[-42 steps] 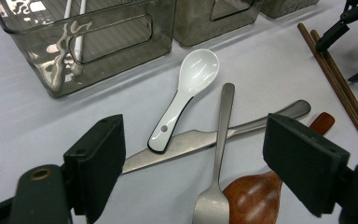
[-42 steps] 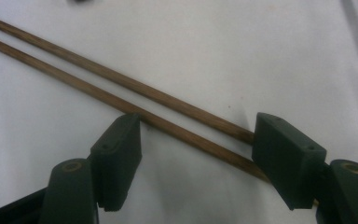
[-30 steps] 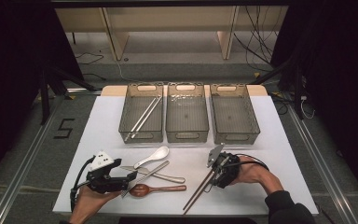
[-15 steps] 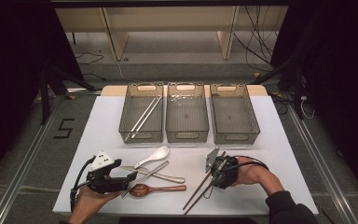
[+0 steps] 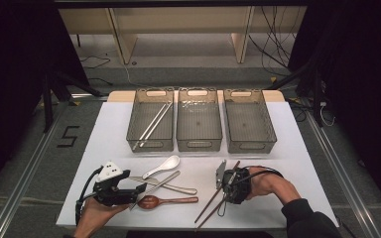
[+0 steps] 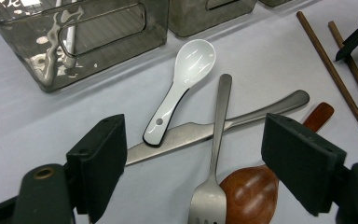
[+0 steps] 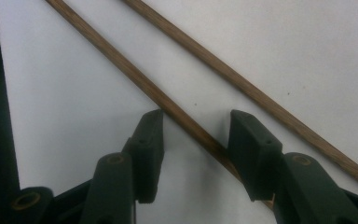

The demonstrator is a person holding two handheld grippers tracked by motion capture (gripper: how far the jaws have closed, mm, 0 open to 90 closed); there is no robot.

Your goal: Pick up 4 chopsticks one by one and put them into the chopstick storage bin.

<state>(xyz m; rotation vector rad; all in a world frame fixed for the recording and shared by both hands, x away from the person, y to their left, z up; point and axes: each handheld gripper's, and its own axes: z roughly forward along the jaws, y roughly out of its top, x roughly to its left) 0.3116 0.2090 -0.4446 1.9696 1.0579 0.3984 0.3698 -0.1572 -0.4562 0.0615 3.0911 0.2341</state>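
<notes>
Sorting was barely started: right gripper point(image 7: 196, 140), half open, straddled one chopstick point(image 7: 135, 77); left gripper point(image 6: 193, 163) waited wide over cutlery

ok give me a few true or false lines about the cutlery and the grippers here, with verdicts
1. The right gripper stands open with one wooden chopstick between its jaws. True.
2. The left gripper is shut on the fork. False: it stands open, holding nothing.
3. The fork lies across the knife. True.
4. The white spoon sits inside a bin. False: it lies on the table.
5. The left bin holds metal chopsticks. True.
</notes>
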